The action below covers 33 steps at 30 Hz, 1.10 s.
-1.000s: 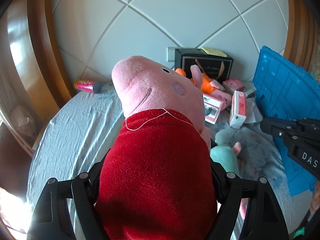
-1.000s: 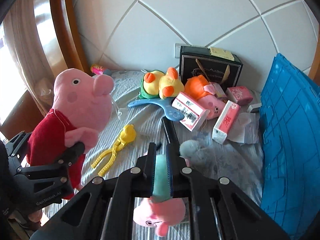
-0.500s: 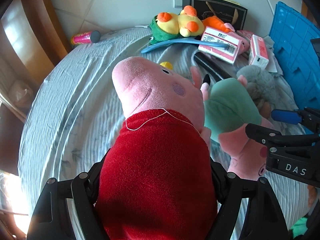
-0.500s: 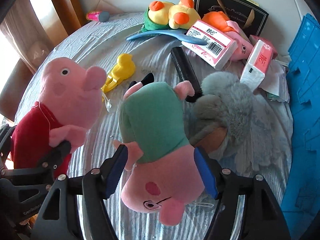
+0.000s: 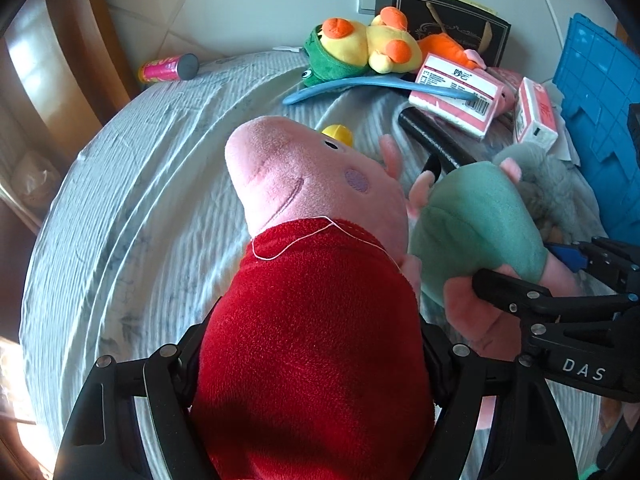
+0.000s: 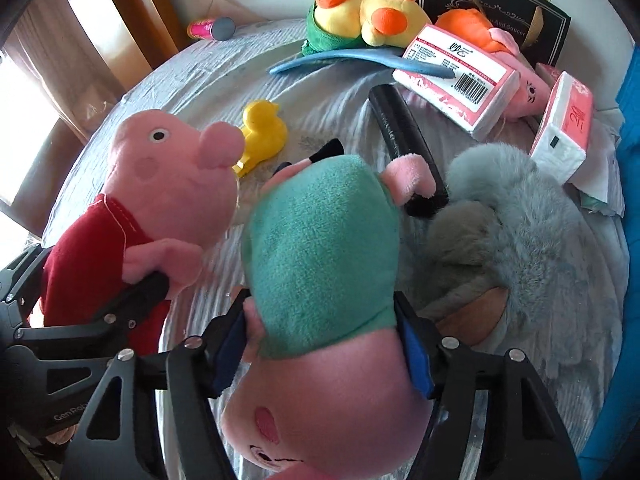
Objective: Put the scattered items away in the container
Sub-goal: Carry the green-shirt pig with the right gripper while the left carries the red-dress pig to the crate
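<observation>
Left wrist view: the left gripper (image 5: 312, 364) clamps the red-dressed pig plush (image 5: 308, 320) around its body, snout toward twelve o'clock, likely to carry it to the blue container (image 5: 600, 92) at two o'clock.

Right wrist view: the right gripper (image 6: 324, 344), jaws just closing, squeezes the green-dressed pig plush (image 6: 324, 248) head-down; the container edge lies at three o'clock.

I have the pink pig plush in the red dress (image 5: 304, 344) on my left, just beside the pig plush in the green shirt (image 6: 324, 256) on my right. Beyond them on the pale wrinkled bedsheet (image 5: 132, 216) lies the yellow plastic duck (image 6: 264, 128). The grey furry plush (image 6: 516, 216) sits right of the green-shirted pig, with the black tube (image 6: 400, 128) behind and the blue plastic crate (image 5: 600, 92) at far right.
</observation>
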Tool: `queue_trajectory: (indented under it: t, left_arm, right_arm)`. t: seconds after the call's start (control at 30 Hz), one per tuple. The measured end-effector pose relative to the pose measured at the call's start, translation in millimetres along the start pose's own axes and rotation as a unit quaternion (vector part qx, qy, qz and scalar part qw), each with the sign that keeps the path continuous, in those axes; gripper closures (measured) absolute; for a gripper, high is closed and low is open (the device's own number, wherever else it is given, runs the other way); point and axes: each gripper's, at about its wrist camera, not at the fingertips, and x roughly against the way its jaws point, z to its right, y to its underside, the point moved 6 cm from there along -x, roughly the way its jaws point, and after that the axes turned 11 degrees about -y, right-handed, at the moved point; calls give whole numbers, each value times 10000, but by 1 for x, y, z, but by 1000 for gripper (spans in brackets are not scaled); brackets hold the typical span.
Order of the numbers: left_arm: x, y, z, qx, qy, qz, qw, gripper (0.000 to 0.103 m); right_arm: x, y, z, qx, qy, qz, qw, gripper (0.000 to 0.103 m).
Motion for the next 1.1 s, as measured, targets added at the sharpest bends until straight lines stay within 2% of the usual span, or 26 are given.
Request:
queue_trajectory:
  t: [0.17, 0.3, 0.4, 0.57, 0.77, 0.93, 1.03, 1.1]
  left_arm:
    - [44, -23, -12, 17, 52, 551, 9985, 23]
    - [86, -43, -15, 0, 165, 1035, 9945, 23]
    - [119, -60, -8, -74, 278, 1427, 9893, 23]
    - [182, -89, 21, -156, 532, 2025, 9777, 23]
    - [277, -121, 104, -278, 1077, 2814, 9531, 23]
    - [353, -141, 201, -449, 1699, 3156, 9325, 23]
    - [387, -145, 260, -555, 2002, 3196, 9245, 23]
    - [400, -144, 297, -687, 2143, 3107, 9235, 23]
  right_arm:
    - [54, -20, -16, 87, 89, 661, 9977, 45]
    - [112, -34, -30, 152, 236, 1315, 9909, 45]
    - [163, -44, -33, 221, 474, 1773, 9828, 45]
    - [268, -47, -18, 241, 907, 2581, 9615, 45]
    - [406, -21, 32, 231, 1667, 3395, 9254, 45]
    - [500, 16, 96, 110, 2397, 3656, 8993, 45]
    - [532, 40, 136, 3, 2698, 3563, 8946, 45]
    - [541, 53, 164, -114, 2808, 3418, 8968, 45]
